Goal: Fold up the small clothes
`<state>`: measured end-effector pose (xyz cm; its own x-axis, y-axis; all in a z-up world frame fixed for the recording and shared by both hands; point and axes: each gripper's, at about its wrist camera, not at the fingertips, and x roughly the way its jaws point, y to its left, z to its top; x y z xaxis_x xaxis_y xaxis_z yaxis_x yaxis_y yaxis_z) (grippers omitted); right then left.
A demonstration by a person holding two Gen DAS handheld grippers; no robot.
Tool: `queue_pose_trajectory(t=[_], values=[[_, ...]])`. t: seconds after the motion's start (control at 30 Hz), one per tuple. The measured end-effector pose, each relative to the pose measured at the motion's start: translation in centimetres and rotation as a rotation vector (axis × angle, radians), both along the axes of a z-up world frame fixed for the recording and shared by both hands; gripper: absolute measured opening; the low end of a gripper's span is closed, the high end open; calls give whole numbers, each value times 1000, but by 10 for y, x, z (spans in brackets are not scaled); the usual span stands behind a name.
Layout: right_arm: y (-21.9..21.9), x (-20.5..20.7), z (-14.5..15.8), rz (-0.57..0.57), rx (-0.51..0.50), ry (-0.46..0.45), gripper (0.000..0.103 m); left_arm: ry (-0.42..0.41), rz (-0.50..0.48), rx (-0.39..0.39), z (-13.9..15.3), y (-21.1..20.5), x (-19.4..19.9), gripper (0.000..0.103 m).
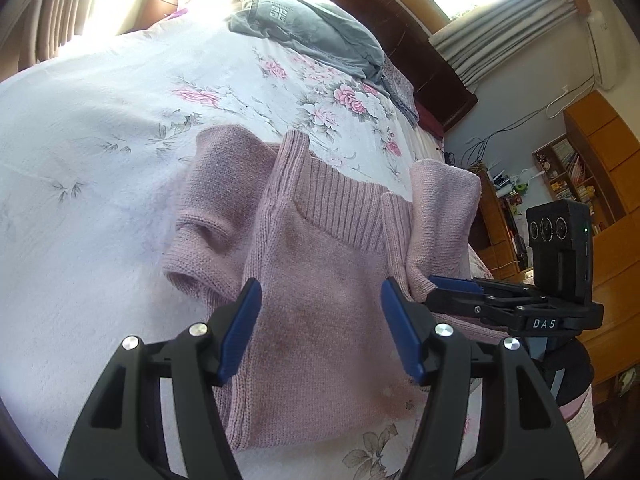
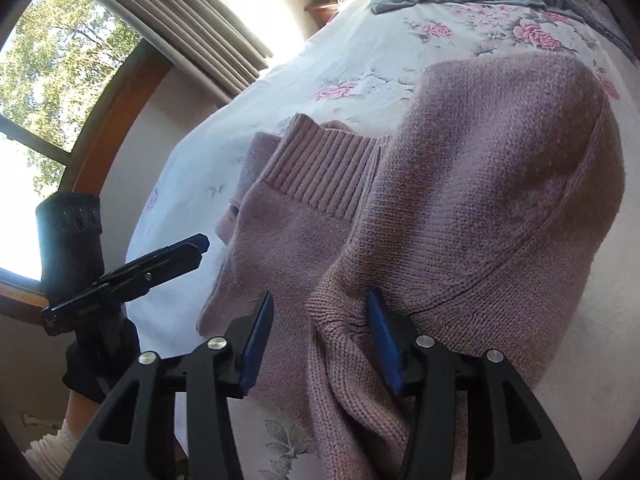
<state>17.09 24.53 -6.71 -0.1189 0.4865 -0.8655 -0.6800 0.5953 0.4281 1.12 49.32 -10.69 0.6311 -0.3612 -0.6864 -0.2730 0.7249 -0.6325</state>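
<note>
A pink knitted sweater lies on the floral bedsheet, with its ribbed band facing away from me. My left gripper is open and its blue pads straddle the sweater's flat middle panel. In the right wrist view the sweater bulges up in a thick fold. My right gripper is open, with a ridge of that fold between its pads. The right gripper shows side-on beside a raised sleeve. The left gripper appears side-on over the sheet.
A folded grey garment rests near the wooden headboard. Wooden shelves and cabinets stand beyond the bed's right edge. A window with curtains is on the left. A gloved hand holds the left gripper.
</note>
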Motion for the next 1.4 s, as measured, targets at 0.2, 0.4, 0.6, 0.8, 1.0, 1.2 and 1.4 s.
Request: queue_pose_trajectory(t=[0.2, 0.4, 0.6, 0.8, 1.0, 1.2, 1.4], values=[[-26, -19, 41, 33, 84, -73, 71, -24, -35, -6, 9, -9, 8, 62], [-56, -45, 54, 36, 93, -175, 75, -33, -59, -21, 16, -19, 16, 63], [-50, -114, 37, 186, -35, -389, 84, -28, -83, -29, 19, -30, 23, 65], [-29, -140, 7, 212, -116, -489, 86, -19, -110, -55, 20, -39, 27, 66], [-24, -139, -15, 197, -213, -612, 59, -7, -135, -94, 18, -46, 30, 68], [-49, -123, 7, 136, -52, -475, 17, 5, -142, -215, 1, -54, 40, 70], [-87, -111, 53, 48, 145, -360, 17, -33, -154, -411, -14, -71, 67, 70]])
